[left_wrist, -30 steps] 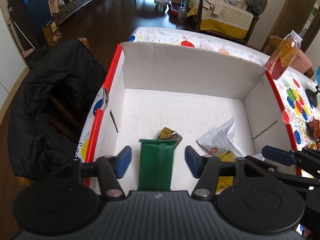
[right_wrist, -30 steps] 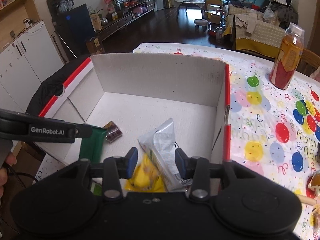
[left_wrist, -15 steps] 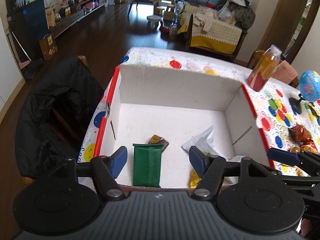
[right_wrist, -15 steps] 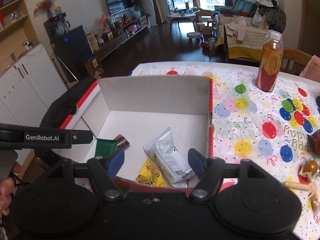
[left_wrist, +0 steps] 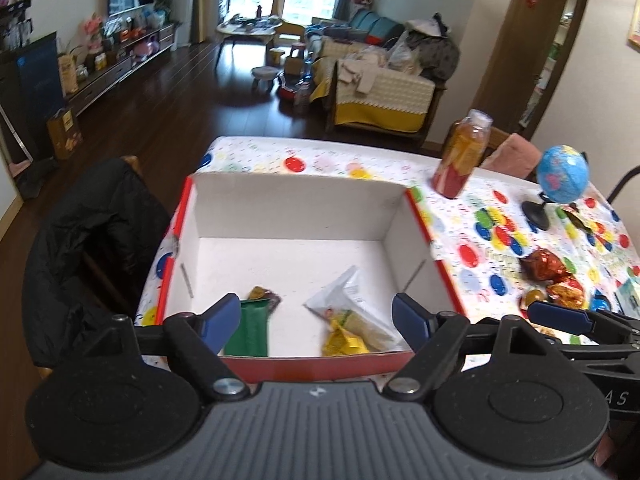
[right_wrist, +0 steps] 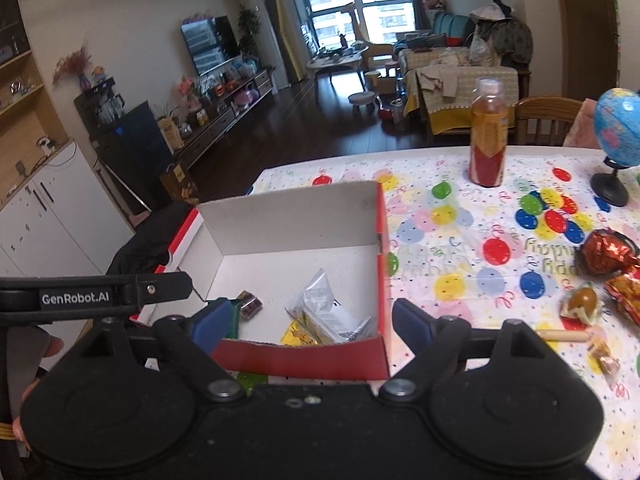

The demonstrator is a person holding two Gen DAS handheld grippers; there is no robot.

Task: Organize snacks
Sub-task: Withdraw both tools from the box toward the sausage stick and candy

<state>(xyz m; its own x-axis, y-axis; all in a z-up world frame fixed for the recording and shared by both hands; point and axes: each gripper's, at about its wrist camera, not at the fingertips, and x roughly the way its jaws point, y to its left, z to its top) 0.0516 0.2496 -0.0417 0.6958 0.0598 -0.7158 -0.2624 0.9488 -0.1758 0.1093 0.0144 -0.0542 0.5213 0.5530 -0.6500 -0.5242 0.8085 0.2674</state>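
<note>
A red-and-white cardboard box [left_wrist: 288, 204] stands on the balloon-print table. Inside lie a green packet [left_wrist: 246, 330], a small dark candy [left_wrist: 266, 298], a clear-and-silver snack bag [left_wrist: 344, 294] and a yellow packet [left_wrist: 344, 342]. My left gripper [left_wrist: 316, 320] is open and empty, held above the box's near wall. My right gripper [right_wrist: 312, 320] is open and empty, also above the near wall [right_wrist: 304, 356]. Loose snacks lie on the table to the right: a red foil-wrapped one [right_wrist: 604, 252], an orange packet [right_wrist: 626, 292] and a round brown one [right_wrist: 582, 302].
A juice bottle [right_wrist: 488, 136] and a small blue globe [right_wrist: 618, 128] stand at the back of the table. A chair with a black jacket [left_wrist: 84, 236] stands left of the box. A thin stick [right_wrist: 564, 335] and a small wrapped candy [right_wrist: 606, 360] lie near the right gripper.
Both grippers have pulled back and up out of the box and opened wider. The green packet and the clear bag stay lying in the box.
</note>
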